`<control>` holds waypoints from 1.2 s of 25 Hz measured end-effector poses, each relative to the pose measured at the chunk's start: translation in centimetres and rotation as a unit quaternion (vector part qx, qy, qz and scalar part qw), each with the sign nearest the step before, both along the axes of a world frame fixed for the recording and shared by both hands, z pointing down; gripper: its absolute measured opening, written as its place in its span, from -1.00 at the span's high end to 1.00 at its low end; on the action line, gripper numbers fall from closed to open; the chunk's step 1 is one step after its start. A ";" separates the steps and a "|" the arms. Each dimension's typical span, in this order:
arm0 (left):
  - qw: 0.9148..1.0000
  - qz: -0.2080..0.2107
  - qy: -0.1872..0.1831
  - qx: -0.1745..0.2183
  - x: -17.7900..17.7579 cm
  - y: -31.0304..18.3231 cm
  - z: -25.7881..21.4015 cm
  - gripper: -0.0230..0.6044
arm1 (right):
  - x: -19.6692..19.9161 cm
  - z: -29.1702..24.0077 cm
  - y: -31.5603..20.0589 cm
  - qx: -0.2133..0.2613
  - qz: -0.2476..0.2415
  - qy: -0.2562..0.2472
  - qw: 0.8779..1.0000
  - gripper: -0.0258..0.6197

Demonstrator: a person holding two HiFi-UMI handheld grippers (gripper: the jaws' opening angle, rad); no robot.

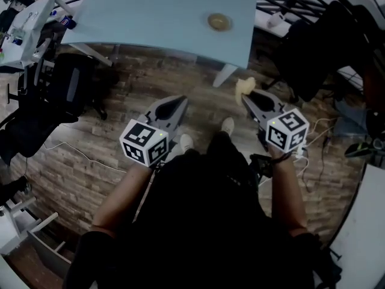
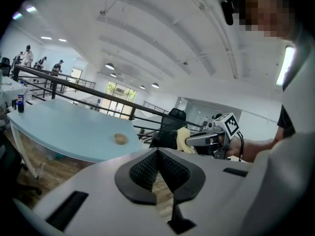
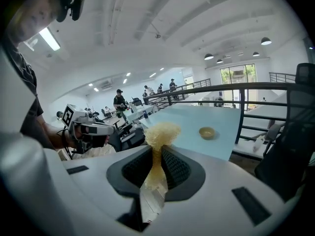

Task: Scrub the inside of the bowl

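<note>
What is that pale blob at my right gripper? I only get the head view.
Observer: It's a yellow sponge. The right gripper is shut on it, and the sponge's top sticks out past the jaws.
Operator: And the left one?
Observer: The left gripper is shut, with nothing between its jaws.

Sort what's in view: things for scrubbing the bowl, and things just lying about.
For the job: bowl, sponge clamped in the right gripper, shut empty left gripper, table under the bowl.
Lying about: office chair, bottle, floor cable.
</note>
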State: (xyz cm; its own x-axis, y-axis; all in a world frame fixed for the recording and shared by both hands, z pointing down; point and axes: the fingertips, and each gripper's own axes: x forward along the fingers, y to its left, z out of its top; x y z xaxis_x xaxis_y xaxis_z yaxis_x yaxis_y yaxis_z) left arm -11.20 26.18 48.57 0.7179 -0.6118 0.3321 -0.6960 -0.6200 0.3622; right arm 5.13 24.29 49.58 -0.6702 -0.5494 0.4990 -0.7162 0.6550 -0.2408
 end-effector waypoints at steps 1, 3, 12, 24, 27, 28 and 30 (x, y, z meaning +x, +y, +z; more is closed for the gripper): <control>1.000 0.002 0.002 -0.004 -0.3 0.7 0.2 0.94 | -0.4 0.0 0.8 -0.001 0.001 0.001 1.000 0.72; 1.000 0.005 0.007 -0.004 -0.3 1.9 0.1 0.94 | -0.9 -0.1 2.2 -0.002 -0.002 0.003 1.000 0.72; 1.000 -0.001 0.018 0.010 3.8 5.2 -1.4 0.94 | 1.4 -0.8 5.9 0.001 -0.025 0.006 1.000 0.72; 1.000 -0.010 0.013 0.017 13.3 11.9 -2.2 0.94 | 8.6 -0.3 13.8 -0.001 -0.071 0.011 0.997 0.72; 1.000 -0.015 0.011 0.020 15.2 14.1 -2.1 0.94 | 10.0 -0.4 15.8 0.008 -0.083 0.010 0.996 0.73; 1.000 -0.017 0.010 0.022 15.7 14.8 -2.1 0.94 | 10.3 -0.4 16.4 0.011 -0.088 0.008 0.996 0.73; 0.999 -0.023 0.009 0.025 16.6 16.1 -2.1 0.94 | 10.7 -0.4 17.5 0.013 -0.098 0.003 0.995 0.73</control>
